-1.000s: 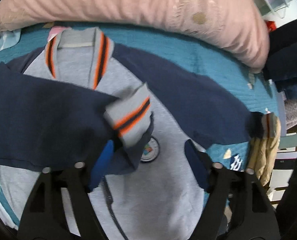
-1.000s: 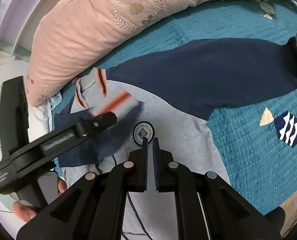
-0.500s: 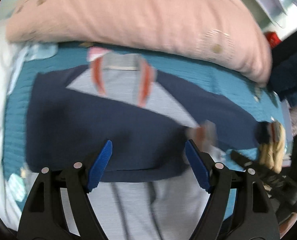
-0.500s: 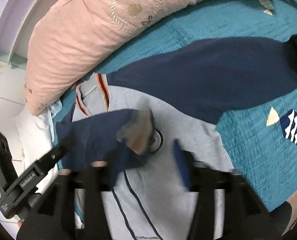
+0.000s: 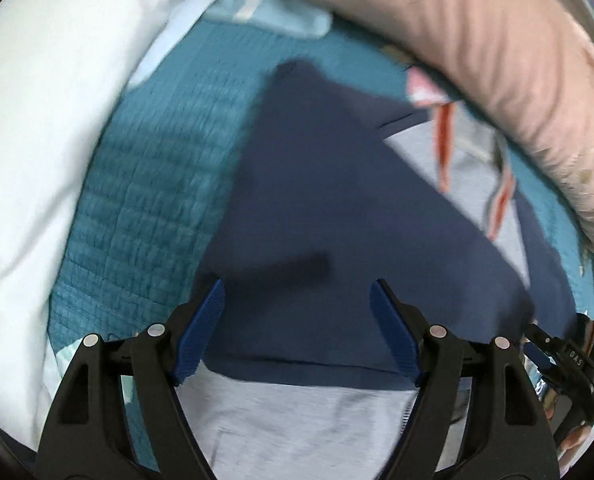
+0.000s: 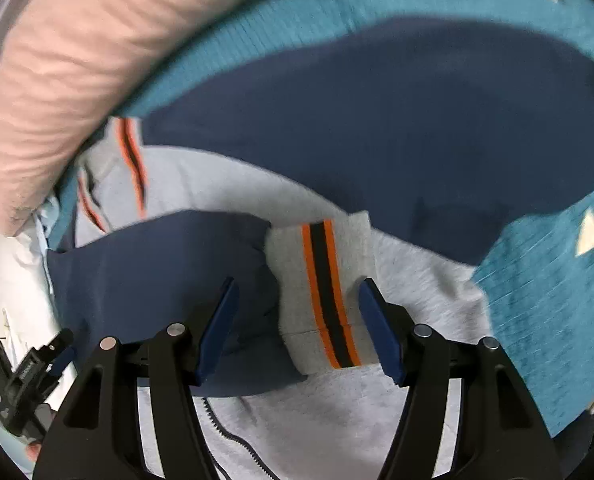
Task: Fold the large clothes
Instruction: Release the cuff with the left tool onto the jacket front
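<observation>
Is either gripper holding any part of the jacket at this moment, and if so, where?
Nothing is held. The left gripper stands open over the folded navy sleeve; the right gripper, jaws just opened, straddles the striped cuff without pinching it.

The only readable lettering is on the other gripper (image 5: 569, 364), a black tool at the lower right edge of the left wrist view: small pale capitals "BAS", cut off by the edge of the part. In the right wrist view, the black tool (image 6: 25, 376) at the lower left carries a small pale label, too blurred to read.
</observation>
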The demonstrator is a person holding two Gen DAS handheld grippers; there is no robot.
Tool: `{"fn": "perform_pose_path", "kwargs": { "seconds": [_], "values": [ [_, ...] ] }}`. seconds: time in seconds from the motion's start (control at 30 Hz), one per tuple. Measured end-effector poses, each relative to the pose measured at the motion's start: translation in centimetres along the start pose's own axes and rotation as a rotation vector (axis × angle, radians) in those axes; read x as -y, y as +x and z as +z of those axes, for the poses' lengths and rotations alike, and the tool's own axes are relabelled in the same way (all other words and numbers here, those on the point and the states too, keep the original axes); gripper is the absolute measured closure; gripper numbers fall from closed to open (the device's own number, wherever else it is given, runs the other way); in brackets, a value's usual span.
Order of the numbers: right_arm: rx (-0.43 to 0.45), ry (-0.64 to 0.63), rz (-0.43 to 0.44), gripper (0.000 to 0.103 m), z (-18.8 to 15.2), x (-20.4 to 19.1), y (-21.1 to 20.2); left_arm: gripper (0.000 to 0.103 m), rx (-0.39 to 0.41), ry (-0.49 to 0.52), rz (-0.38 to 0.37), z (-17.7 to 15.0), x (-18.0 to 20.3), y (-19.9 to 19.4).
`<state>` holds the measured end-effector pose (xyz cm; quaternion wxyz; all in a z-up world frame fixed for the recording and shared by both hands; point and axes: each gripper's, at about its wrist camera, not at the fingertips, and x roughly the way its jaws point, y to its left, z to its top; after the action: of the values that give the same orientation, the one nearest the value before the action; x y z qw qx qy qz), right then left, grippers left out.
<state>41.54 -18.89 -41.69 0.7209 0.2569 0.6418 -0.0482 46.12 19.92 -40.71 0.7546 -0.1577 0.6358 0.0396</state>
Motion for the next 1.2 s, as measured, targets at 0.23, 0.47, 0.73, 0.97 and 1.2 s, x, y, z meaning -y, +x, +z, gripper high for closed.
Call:
{"fn": "perform_pose_path", "kwargs": {
  "seconds": [0.23,0.47,0.73,0.97,1.2],
  "values": [
    [0.087,-0.028,0.055,0.089,-0.5,-1.1,-1.2,0.047,0.017,0.044,0.064,-0.7,-0.4,0.9],
    [0.208,-0.107,0.097,0.091,2.0,-4.1,-6.3,0.074,-0.007,0.001,-0.01,-0.7,-2.2,-0.1],
    [0.113,-0.129,-0.108,0.091,3.8,-3.2,-0.6,0.101,-0.017,-0.034,-0.025,-1.3,-4.2,1.5],
    [0.12,-0.185,-0.15,0.074,2.7,-3.5,0.2,0.102,-0.032,0.005,0.016,-0.4,-4.4,1.5],
    [0.246,-0.121,-0.053,0.028,2.3,-2.3,-6.8,0.036,0.061,0.024,0.122,-1.9,-2.2,-2.3]
  ]
}}
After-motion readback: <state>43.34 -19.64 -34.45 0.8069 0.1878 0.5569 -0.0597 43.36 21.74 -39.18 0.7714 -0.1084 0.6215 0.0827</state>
